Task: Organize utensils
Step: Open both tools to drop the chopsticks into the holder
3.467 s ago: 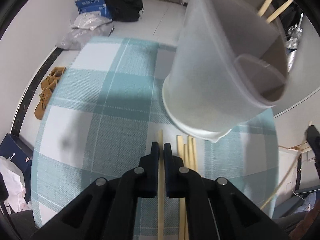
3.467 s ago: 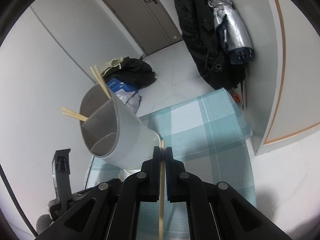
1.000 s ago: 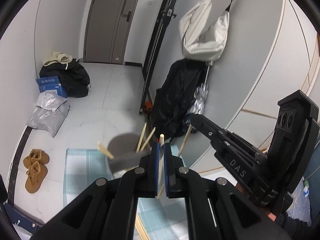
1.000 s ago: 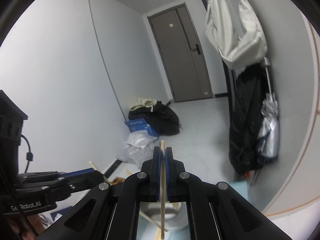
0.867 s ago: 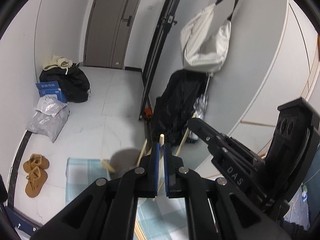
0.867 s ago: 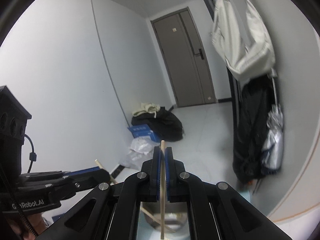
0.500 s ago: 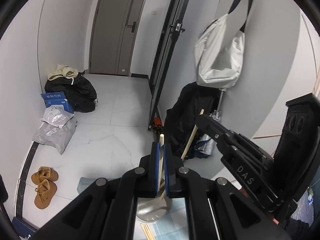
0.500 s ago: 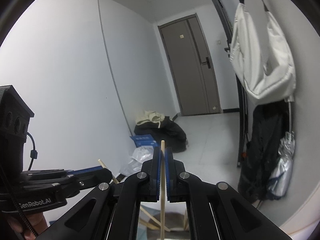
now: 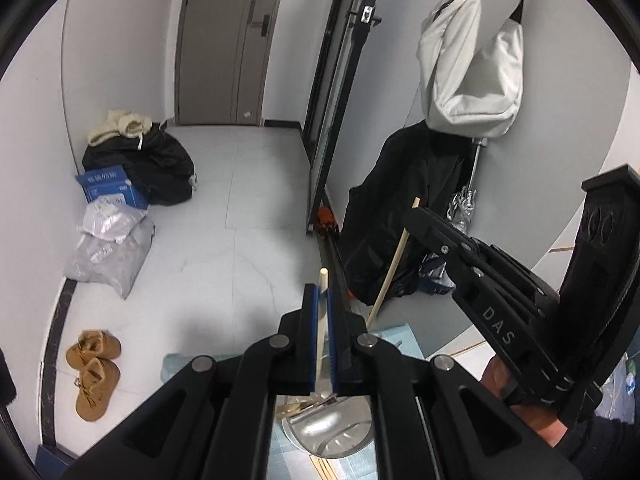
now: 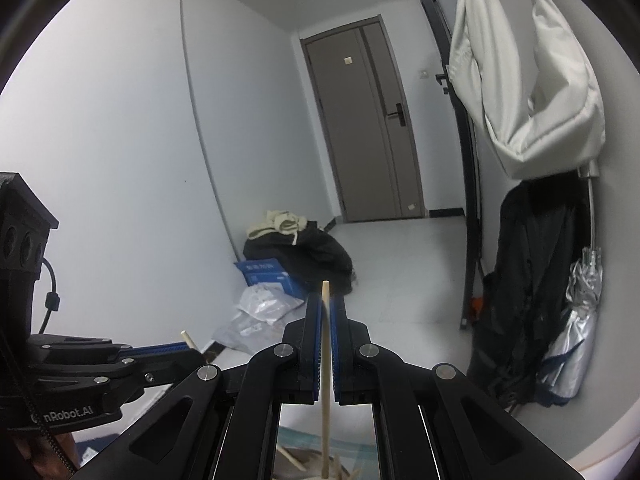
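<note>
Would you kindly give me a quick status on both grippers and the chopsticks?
Left gripper shut on a chopstick. Right gripper shut on another chopstick. Both above the utensil holder, sticks already inside. Nothing in the way.

Pale wooden chopsticks (image 9: 321, 328), blue-padded black grippers (image 9: 323, 292), teal checked tablecloth (image 9: 400, 334) (tan boots (image 9: 93, 372) behind)

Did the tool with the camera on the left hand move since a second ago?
Yes. The left tool moved forward over the cup; the cup slid from ahead to beneath it, and the door looks nearer.
</note>
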The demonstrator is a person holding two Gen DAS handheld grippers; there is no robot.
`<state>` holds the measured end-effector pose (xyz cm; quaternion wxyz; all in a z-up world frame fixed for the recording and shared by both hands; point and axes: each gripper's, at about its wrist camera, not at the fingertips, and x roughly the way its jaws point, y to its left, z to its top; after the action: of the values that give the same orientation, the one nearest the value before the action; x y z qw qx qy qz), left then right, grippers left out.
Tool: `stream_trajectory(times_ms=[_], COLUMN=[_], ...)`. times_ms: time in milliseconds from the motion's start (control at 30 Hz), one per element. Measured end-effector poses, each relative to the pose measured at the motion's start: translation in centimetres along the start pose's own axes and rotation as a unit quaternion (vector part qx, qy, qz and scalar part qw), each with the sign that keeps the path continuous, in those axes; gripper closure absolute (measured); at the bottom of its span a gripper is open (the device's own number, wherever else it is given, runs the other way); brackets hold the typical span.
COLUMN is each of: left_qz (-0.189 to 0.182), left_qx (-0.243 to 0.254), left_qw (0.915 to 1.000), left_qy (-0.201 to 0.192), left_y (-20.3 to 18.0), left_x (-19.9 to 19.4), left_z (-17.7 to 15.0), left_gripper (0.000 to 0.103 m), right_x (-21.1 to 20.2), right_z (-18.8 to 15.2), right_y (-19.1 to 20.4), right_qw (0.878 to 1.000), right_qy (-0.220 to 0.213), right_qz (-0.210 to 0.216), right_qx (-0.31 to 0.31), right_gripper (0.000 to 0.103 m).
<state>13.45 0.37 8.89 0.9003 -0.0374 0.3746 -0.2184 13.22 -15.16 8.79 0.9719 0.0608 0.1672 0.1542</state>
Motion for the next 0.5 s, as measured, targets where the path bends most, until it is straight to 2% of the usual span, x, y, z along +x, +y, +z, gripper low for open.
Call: stream_trajectory(times_ms=[200,367,500], left_qz=[-0.004,-0.009,-0.001], left_qx=[-0.005,-0.022,-0.029], left_qw=[0.9997,0.9993,0.9991], left_qy=[0.024,0.030,0.032], left_y=[0.3,0.8,0.6], left_x=[0.8,0.7,0.8], left_z=[-0.2,-0.3,-0.9], left_gripper=[0.102,0.102,0.102], right_x=[0.3,0.4,0.5], right_z=[-2.1,-3.0,-3.8], right_y=[-0.4,-0.3,0.1], right_qw=[1.000,0.998,0.997], right_qy=[0.020,0.042,0.062], right_qz=[0.023,0.047,0.050], right_qx=[-0.002,0.003,-0.002], right_gripper=[0.100,0.099,0.099])
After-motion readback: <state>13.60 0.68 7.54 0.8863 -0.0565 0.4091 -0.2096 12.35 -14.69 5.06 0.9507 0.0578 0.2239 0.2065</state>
